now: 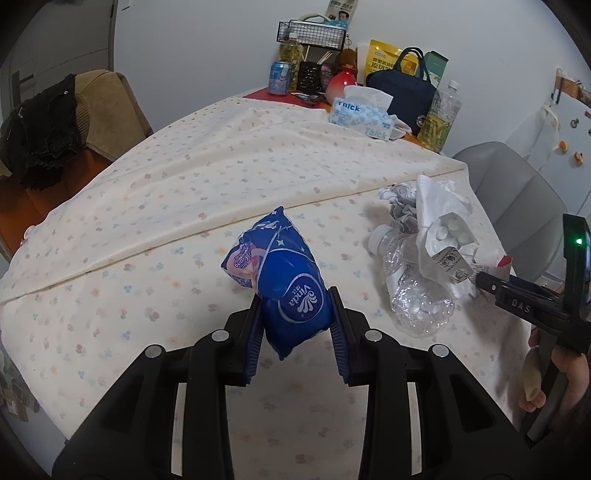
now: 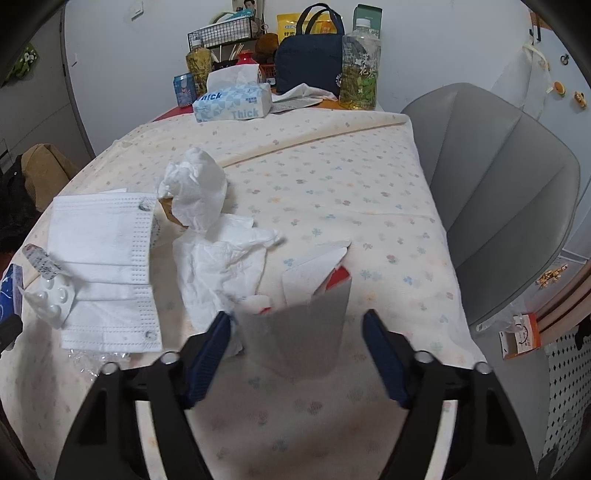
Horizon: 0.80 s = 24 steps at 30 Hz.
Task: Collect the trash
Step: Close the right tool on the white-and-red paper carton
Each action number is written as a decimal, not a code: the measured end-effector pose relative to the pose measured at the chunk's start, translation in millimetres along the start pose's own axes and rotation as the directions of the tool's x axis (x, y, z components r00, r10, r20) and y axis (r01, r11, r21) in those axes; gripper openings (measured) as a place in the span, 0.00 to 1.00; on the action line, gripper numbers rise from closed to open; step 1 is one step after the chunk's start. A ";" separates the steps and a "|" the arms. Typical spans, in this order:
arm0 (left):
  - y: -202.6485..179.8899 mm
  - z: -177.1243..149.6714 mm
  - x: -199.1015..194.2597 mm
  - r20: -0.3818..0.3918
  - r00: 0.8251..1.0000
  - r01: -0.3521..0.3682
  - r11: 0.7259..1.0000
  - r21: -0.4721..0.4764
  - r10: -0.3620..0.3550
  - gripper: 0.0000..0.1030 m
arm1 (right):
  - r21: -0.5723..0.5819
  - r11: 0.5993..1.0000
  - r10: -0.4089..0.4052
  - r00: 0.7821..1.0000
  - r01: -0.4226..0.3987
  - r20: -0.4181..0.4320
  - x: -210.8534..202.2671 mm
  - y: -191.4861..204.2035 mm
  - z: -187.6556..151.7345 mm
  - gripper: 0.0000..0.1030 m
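My left gripper [image 1: 295,314] is shut on a blue Vinda tissue packet [image 1: 284,280] and holds it above the flowered tablecloth [image 1: 166,221]. To its right lies a trash pile: a crushed clear bottle [image 1: 410,284], crumpled paper [image 1: 400,203], a white mask [image 1: 439,206] and a pill blister [image 1: 452,230]. My right gripper [image 2: 297,332] is open, its fingers on either side of a torn grey and red carton [image 2: 314,306] on the cloth. In the right wrist view the white mask [image 2: 103,266], crumpled tissues [image 2: 207,221] and pill blister [image 2: 50,299] lie to the left.
A grey chair [image 2: 498,192] stands at the table's right edge. At the far end are a tissue box [image 2: 232,101], a navy bag [image 2: 310,62], tea bottles [image 2: 360,66], a can [image 2: 184,88] and a wire basket [image 2: 225,31]. A brown chair with dark clothing [image 1: 40,129] stands to the left.
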State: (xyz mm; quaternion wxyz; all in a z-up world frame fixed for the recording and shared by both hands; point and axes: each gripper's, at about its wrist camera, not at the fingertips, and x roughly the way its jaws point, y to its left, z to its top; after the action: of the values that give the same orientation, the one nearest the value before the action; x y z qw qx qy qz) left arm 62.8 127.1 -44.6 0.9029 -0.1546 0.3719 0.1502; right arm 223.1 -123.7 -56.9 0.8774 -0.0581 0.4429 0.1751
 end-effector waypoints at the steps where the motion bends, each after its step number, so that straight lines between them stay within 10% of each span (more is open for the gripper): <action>1: -1.2 -0.1 -0.7 0.002 1.000 0.002 1.000 0.002 -0.002 0.32 | 0.002 1.000 0.009 1.000 -0.009 -0.003 -1.2 -0.3 -0.4 0.49; 6: -10.1 1.3 -5.8 0.016 1.000 0.018 1.000 0.016 -0.018 0.32 | -0.013 1.000 0.015 1.000 -0.015 0.022 -17.5 -0.2 -5.2 0.34; 24: -94.4 -0.4 -33.8 0.068 0.984 0.153 0.977 0.148 -0.165 0.32 | 0.047 0.998 0.042 0.988 -0.050 0.148 -110.3 -28.5 -41.7 0.34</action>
State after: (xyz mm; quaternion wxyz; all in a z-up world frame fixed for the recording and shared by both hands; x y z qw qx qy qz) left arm 76.1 36.0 -4.8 0.9348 -0.1132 0.3318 0.0568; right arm 141.5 -189.2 4.5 0.9044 -0.0127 0.3827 0.1879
